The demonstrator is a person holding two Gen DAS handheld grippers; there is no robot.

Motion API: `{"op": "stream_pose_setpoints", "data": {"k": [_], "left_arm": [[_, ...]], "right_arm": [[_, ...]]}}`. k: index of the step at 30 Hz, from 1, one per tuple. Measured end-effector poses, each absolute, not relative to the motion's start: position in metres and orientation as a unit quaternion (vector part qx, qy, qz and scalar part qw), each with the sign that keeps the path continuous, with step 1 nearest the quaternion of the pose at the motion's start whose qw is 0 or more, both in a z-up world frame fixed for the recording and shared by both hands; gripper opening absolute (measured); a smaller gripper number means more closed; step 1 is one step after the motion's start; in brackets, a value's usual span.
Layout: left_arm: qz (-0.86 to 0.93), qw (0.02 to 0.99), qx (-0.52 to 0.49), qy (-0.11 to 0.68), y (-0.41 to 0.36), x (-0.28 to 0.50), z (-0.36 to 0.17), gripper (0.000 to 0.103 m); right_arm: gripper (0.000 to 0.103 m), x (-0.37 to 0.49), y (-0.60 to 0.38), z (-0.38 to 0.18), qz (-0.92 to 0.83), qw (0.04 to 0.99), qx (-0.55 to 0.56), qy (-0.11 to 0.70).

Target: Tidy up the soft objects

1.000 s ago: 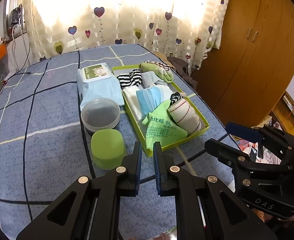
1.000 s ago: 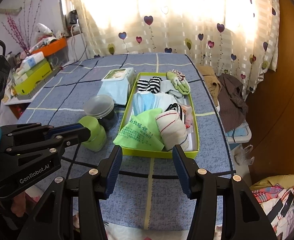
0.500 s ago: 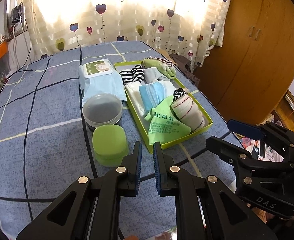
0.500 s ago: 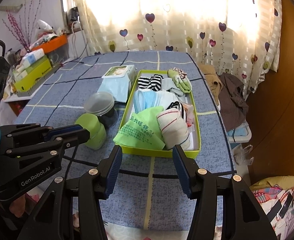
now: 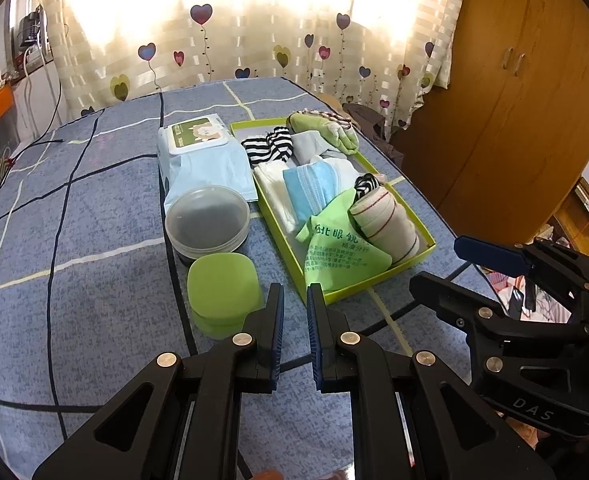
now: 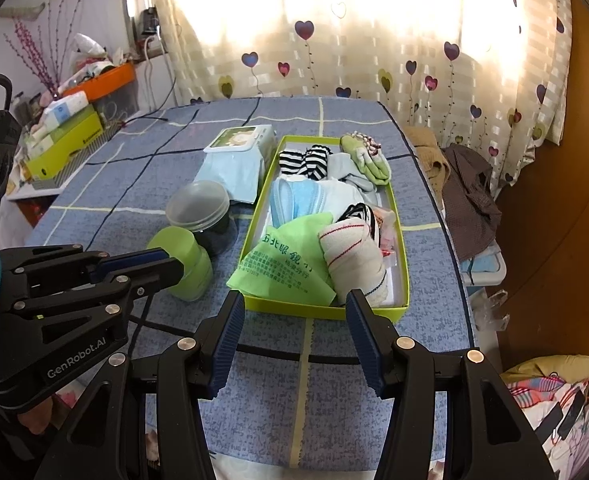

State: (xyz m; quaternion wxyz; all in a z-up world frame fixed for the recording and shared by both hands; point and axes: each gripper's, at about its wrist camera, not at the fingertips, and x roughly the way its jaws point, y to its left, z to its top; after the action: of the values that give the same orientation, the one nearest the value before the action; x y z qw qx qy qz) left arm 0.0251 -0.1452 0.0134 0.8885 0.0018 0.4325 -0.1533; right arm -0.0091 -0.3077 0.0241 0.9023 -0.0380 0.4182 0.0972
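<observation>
Left gripper (image 5: pixel 295 300) is held over the worktop (image 5: pixel 94 240) with a narrow gap, nothing gripped; right gripper (image 6: pixel 294 308) is spread wide, empty. Soft items are packed in the green tray (image 6: pixel 401 248), beside the wipes pack (image 5: pixel 202 152).

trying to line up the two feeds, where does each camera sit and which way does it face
Left wrist view: sits on the left gripper, angled down over the blue checked tablecloth at the lime-green cardboard tray; its narrowly parted fingers show, with the right gripper at right.
Right wrist view: sits on the right gripper, facing the tray's near end; its wide-open fingers show, the left gripper and a hand at left.
Shared: tray, round clear plastic jar, heart curtain.
</observation>
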Motion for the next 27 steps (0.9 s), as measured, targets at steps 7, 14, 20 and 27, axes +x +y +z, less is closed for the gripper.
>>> {"op": "stream_pose_setpoints", "data": {"k": [7, 14, 20, 27], "left_arm": [[-0.150, 0.887, 0.005, 0.437, -0.1468, 0.0269, 0.0098, 0.012], [-0.147, 0.885, 0.005, 0.442, -0.1477, 0.0283, 0.0063, 0.012], [-0.147, 0.885, 0.006, 0.442, -0.1475, 0.0284, 0.0060, 0.012], [-0.147, 0.884, 0.007, 0.443, -0.1497, 0.0278, 0.0058, 0.012]], "right_arm": [[0.053, -0.0069, -0.3074, 0.0222, 0.097, 0.902, -0.038, 0.420], [0.053, -0.0053, -0.3075, 0.0187, 0.097, 0.901, -0.038, 0.422], [0.056, -0.0047, -0.3091, 0.0168, 0.096, 0.901, -0.037, 0.422], [0.057, -0.0047, -0.3102, 0.0163, 0.095, 0.901, -0.036, 0.422]]}}
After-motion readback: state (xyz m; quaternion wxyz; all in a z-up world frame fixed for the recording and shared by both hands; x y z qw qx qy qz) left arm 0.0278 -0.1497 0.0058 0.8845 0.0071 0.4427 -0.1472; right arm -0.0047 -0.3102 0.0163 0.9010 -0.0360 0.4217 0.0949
